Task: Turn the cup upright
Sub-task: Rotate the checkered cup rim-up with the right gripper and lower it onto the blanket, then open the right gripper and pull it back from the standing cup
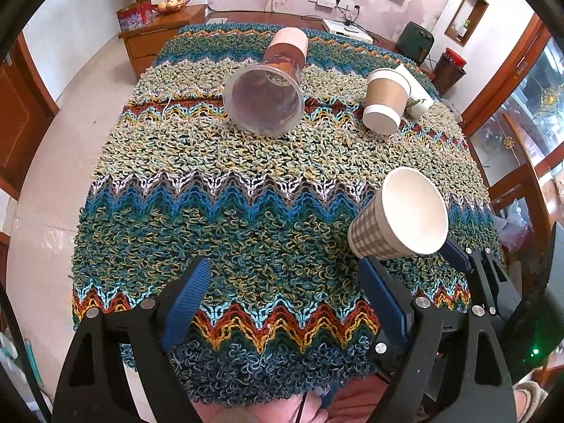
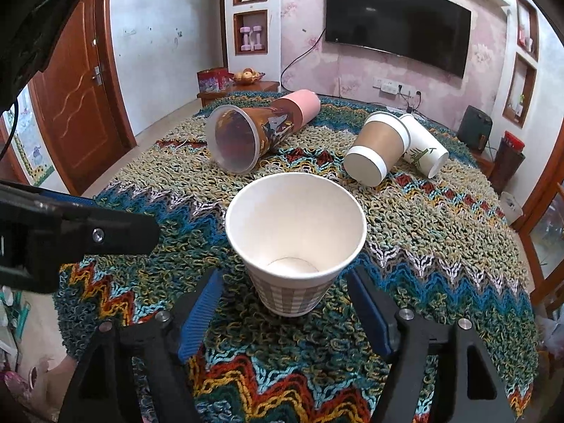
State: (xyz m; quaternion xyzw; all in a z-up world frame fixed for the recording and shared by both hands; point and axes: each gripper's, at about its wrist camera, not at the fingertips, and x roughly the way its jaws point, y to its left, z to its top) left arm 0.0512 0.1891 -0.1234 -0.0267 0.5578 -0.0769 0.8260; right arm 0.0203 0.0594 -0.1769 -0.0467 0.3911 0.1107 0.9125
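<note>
A checked paper cup [image 2: 295, 243] with a white inside stands upright on the knitted cloth [image 2: 423, 232], between the fingers of my right gripper [image 2: 283, 290], which is open around its base without gripping it. In the left wrist view the same cup [image 1: 398, 216] shows at the right, with the right gripper's fingers [image 1: 456, 255] beside it. My left gripper [image 1: 285, 282] is open and empty over the near part of the cloth [image 1: 211, 162], left of the cup.
A clear plastic cup [image 2: 243, 134] with a pink sleeve lies on its side at the far middle. A brown paper cup [image 2: 377, 148] and a white cup [image 2: 424, 149] lie on their sides at the far right. The table edge runs close below both grippers.
</note>
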